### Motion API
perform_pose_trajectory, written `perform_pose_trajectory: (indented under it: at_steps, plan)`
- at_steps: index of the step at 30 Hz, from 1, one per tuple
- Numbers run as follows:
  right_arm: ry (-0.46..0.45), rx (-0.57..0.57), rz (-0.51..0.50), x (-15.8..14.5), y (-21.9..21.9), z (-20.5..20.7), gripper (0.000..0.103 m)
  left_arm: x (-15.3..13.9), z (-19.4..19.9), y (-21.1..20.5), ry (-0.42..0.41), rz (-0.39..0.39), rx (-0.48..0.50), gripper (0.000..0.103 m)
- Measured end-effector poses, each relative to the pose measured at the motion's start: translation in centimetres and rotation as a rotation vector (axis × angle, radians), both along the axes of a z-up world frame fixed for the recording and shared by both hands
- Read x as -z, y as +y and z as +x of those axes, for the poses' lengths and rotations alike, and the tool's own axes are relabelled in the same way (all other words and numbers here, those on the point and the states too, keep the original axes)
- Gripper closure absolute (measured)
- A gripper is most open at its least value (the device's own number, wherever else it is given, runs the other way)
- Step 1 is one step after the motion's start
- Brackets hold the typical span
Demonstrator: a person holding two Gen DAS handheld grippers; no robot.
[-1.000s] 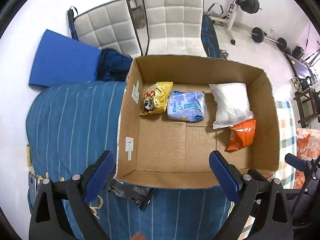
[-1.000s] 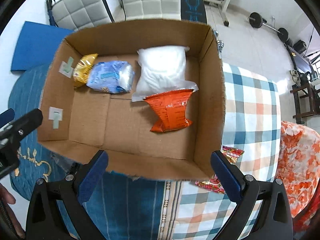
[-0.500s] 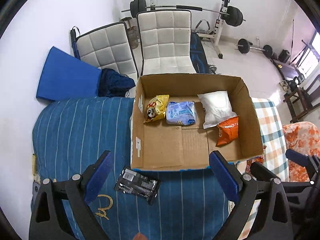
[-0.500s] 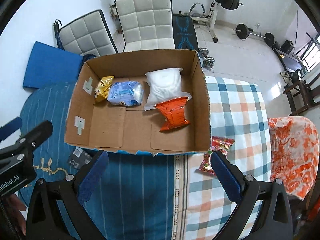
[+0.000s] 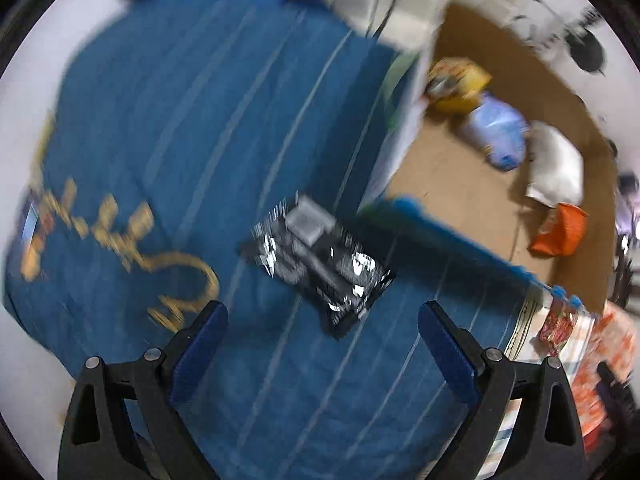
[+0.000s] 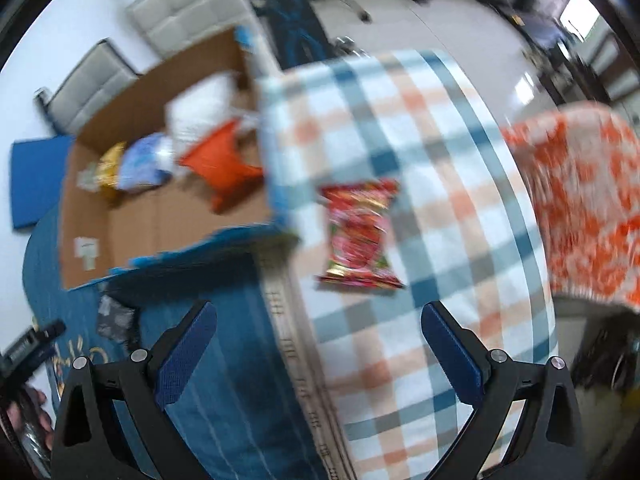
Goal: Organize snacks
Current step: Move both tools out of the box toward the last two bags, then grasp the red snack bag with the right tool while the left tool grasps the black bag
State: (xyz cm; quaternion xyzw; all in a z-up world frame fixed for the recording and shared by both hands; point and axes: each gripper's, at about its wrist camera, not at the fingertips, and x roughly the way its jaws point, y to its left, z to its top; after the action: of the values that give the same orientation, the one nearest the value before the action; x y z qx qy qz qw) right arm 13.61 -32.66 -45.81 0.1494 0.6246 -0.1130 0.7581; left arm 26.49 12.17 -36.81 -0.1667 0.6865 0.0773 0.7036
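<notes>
1. Lying flat on the blue striped cover (image 5: 240, 128), the black snack packet (image 5: 318, 268) sits at about 12 o'clock from the left claw (image 5: 322, 330), just outside the near wall of the cardboard box (image 5: 452, 196).
2. The red snack packet (image 6: 358, 232) lies on the checked cloth (image 6: 432, 184), at 12 o'clock from the right claw (image 6: 320, 334) and just beside the box's right wall.
3. Both claws gape wide and hold nothing.
4. Four packets already lie along the box's far side: yellow (image 5: 458, 84), pale blue (image 5: 496, 136), white (image 5: 556, 164), orange (image 5: 560, 230).
5. Both views are blurred, so judging fine alignment is hard. Advice: steady each claw, straddle the packet across its narrow width, pinch the crimped edge lightly, then lift clear of the box wall before lowering into the bare near floor.
</notes>
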Motion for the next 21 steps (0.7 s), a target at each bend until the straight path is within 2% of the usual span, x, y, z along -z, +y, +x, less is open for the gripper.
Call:
perform_pose_trajectory:
  at_steps: [3, 6, 11, 13, 14, 15, 17, 19, 21]
  plan:
    - [0.037, 0.075, 0.017, 2.6, -2.6, -0.1, 0.0, 3.2, -0.1, 0.5, 0.075, -0.048, -0.076, 0.006]
    - [0.075, 0.145, 0.051, 5.4, -4.6, 0.4, 0.0, 5.3, 0.0, 0.6, 0.113, -0.04, -0.118, 0.006]
    - [0.121, 0.222, 0.13, 9.4, -6.7, 2.1, 0.0, 7.3, 0.3, 0.7, 0.144, -0.03, -0.171, 0.006]
    - [0.144, 0.23, 0.113, 10.7, -7.1, 3.2, 0.0, 7.9, 0.5, 0.7, 0.156, -0.023, -0.178, 0.006]
    - [0.156, 0.225, 0.107, 11.4, -7.1, 3.8, 0.001, 8.2, 0.5, 0.6, 0.166, -0.021, -0.18, 0.006]
    - [0.163, 0.219, 0.106, 11.8, -7.1, 4.1, 0.009, 8.4, 0.6, 0.5, 0.17, -0.02, -0.181, 0.006]
    - [0.205, 0.194, 0.095, 13.2, -6.9, 4.9, 0.017, 8.8, 0.7, 0.1, 0.179, -0.008, -0.168, 0.006]
    - [0.239, 0.166, 0.101, 14.6, -6.5, 5.2, 0.019, 9.3, 0.9, -0.6, 0.186, 0.002, -0.142, 0.006]
    - [0.246, 0.138, 0.06, 15.0, -5.9, 5.3, 0.022, 9.7, 1.3, -1.3, 0.193, 0.011, -0.115, 0.006]
